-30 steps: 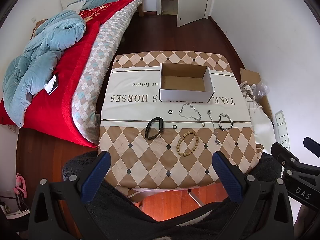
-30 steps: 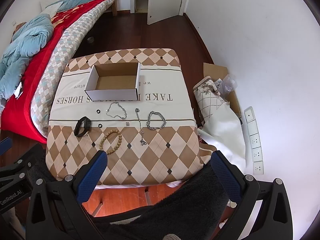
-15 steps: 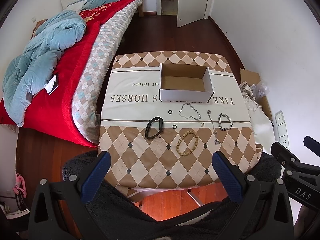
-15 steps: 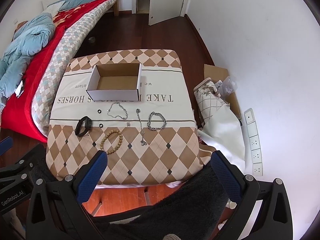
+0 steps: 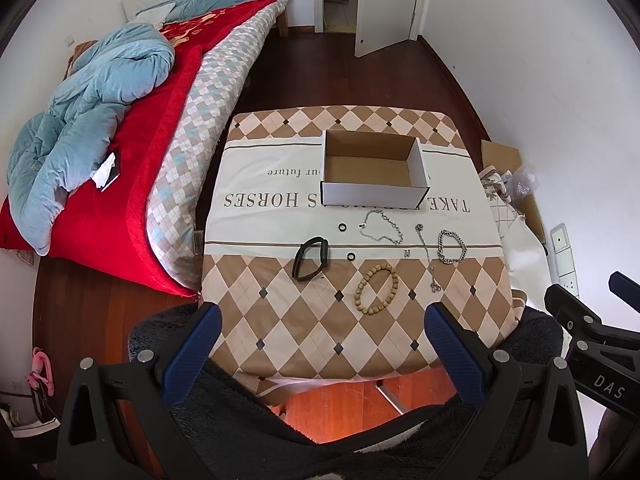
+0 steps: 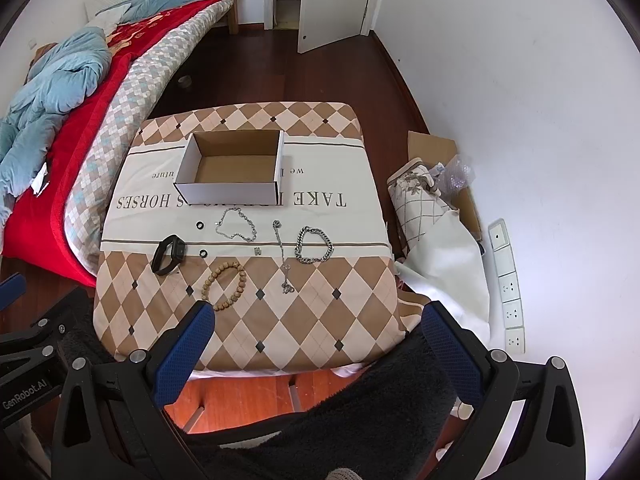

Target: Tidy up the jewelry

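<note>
Honestly not much had changed over the last second. In the left wrist view everything sat exactly where it was before, and in the right wrist view the framing had only drifted a touch, so that hand was barely moving. To me that meant the sorting hadn't started: the cardboard box (image 5: 374, 174) was empty and every piece was laid out on the tabletop (image 5: 280, 320) in front of it.

Left gripper (image 5: 320, 344) had its jaws wide apart, holding nothing, hanging back over the near edge. Same deal with the right gripper (image 6: 316, 340), jaws spread and empty.

Count of what was out there:
- one black band (image 5: 310, 258), leftmost
- two small black rings (image 5: 342, 227), one near the box and one just beside the band
- one wooden bead bracelet (image 5: 376, 289), nearest the grippers
- one thin silver chain (image 5: 382, 227) in a loose loop
- one long thin chain with a charm (image 5: 427, 254), lying straight
- one chunky silver bracelet (image 5: 452, 247), rightmost
- one tiny silver charm (image 5: 407, 253), too small to tell what it was

So eight pieces, none in the box yet.
</note>
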### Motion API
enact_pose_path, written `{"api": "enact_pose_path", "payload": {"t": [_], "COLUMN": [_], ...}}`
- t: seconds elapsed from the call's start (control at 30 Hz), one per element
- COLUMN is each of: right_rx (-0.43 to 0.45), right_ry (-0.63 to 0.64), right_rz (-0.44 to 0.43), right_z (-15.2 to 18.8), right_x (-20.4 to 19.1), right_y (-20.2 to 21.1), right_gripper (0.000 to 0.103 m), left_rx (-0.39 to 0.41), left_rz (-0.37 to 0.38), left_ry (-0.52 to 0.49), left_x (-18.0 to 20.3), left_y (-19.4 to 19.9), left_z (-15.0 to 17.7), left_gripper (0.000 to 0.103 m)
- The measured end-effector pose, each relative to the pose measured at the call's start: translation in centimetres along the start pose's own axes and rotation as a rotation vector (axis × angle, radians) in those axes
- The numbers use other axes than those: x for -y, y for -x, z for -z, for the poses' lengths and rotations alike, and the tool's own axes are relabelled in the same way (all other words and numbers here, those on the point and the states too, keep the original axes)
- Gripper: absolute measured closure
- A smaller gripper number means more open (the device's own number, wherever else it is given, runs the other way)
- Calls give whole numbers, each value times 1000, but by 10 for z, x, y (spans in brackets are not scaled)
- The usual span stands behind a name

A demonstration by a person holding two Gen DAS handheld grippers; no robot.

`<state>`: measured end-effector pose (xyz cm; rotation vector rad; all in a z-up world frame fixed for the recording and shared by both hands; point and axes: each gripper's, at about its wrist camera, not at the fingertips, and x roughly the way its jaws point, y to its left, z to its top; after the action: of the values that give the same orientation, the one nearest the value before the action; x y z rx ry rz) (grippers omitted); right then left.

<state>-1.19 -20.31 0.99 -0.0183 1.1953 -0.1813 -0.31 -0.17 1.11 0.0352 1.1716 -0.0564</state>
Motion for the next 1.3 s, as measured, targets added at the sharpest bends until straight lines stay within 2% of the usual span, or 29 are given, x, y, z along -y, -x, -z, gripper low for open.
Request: {"api": "enact_pose_path", "payload": {"t": [0.57,0.67,0.73,0.83,0.9,1.03,1.13,1.23,1.3], "right_rx": [15,24,32,31,18,-9,-77,-127,-167], "right_ry": [-23,-50,-73,-108,-119,-103,-101,-96,-110], "right_rz": [-21,-35,-42,-63,-80,-104,-157,-168,-171], "right_z": [-9,-10,-11,-14,-14,-16,-14,-9,-3], "right_x": [5,13,18,23,21,1,-20,-44,-57], "right_y": [6,-3,-14,-39,-61,-112,-157,-202,-228], "right_gripper": [0,0,0,0,5,13,26,40,43], "left_rx": [27,51,73,94,92,26,-26,-84,-118], "left_rz": [-5,-44,-99,-191,-249,-315,-331,-298,-261], "left_ry": [-7,-15,-23,-26,-37,-50,-59,-51,-50], "left_x": [-1,-2,-7,-18,-26,-45,-57,-68,-72], "left_y": [4,-3,-14,-38,-60,-113,-152,-190,-211], "left_z": [-1,-5,-11,-16,-19,-20,-19,-16,-16], "left_gripper": [0,0,0,0,0,0,0,0,1]}}
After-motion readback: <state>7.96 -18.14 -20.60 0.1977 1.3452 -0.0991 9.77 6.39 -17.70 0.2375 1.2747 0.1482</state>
